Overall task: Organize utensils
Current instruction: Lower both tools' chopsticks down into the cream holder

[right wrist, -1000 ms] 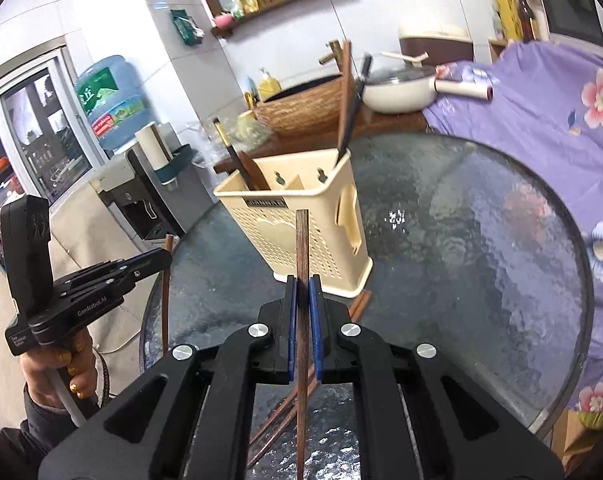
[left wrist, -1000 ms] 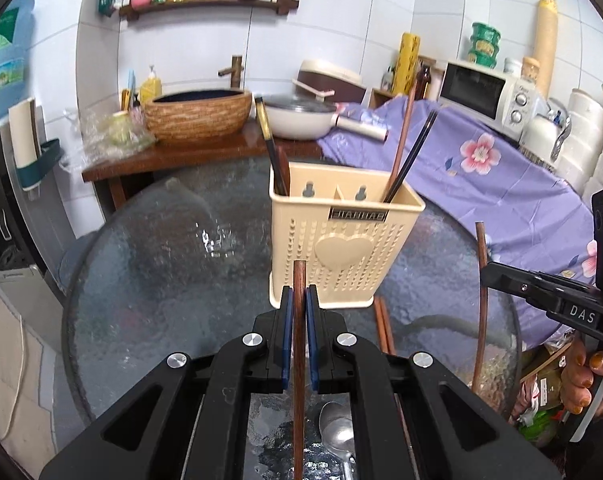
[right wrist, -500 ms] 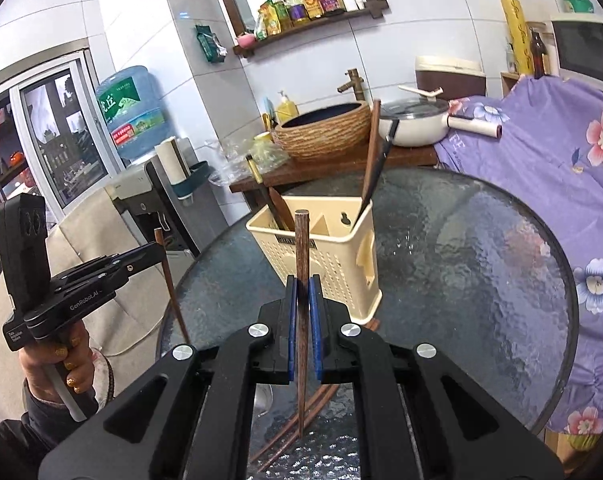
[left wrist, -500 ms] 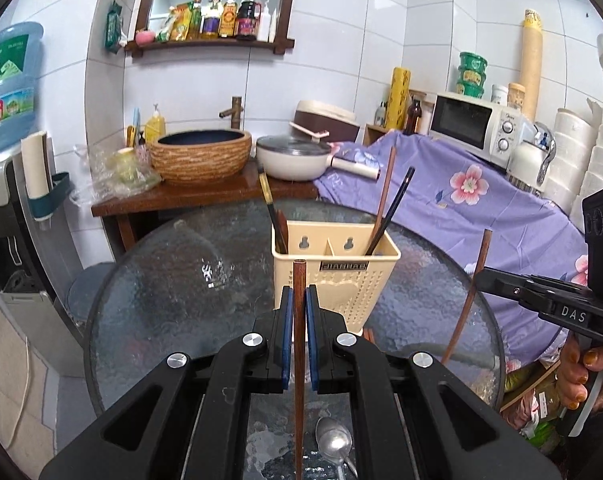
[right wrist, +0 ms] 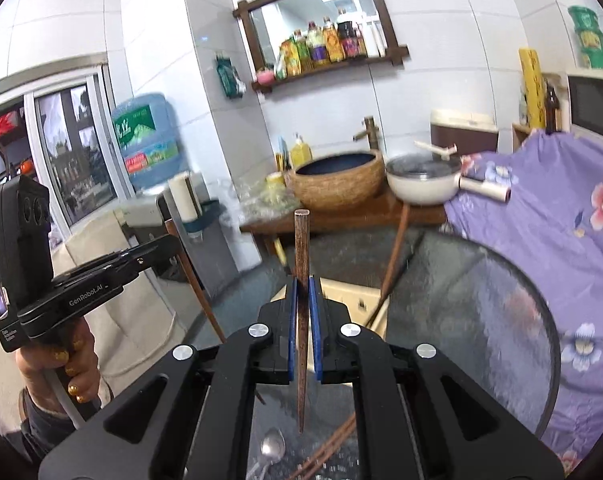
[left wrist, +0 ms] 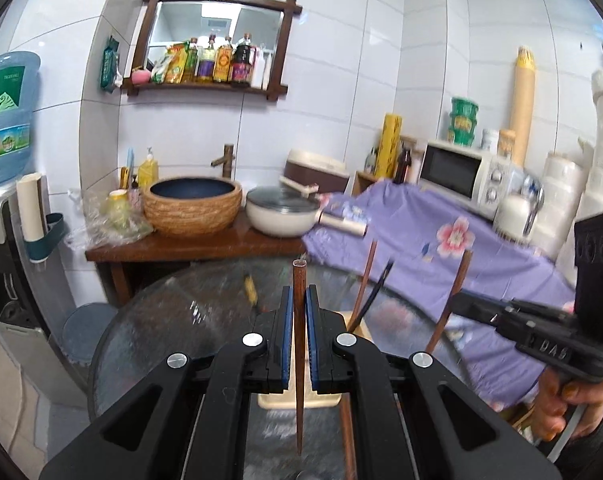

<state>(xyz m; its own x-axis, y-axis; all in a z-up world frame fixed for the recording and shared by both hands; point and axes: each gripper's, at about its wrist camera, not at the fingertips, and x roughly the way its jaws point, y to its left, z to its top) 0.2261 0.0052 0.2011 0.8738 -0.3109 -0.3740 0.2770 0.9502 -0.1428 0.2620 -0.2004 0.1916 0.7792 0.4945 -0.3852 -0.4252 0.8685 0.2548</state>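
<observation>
Left gripper (left wrist: 300, 304) clamped on upright chopstick (left wrist: 299, 360); right gripper (right wrist: 302, 294) clamped on second chopstick (right wrist: 301, 320). Cream holder (right wrist: 357, 300) directly beyond, below both tips.

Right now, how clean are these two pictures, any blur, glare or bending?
Left wrist view: the held chopstick is sharp, the table and holder smear with motion blur. Right wrist view: the same, with light patches on the glass and the wall tiles bowing toward the dark fisheye corners.
</observation>
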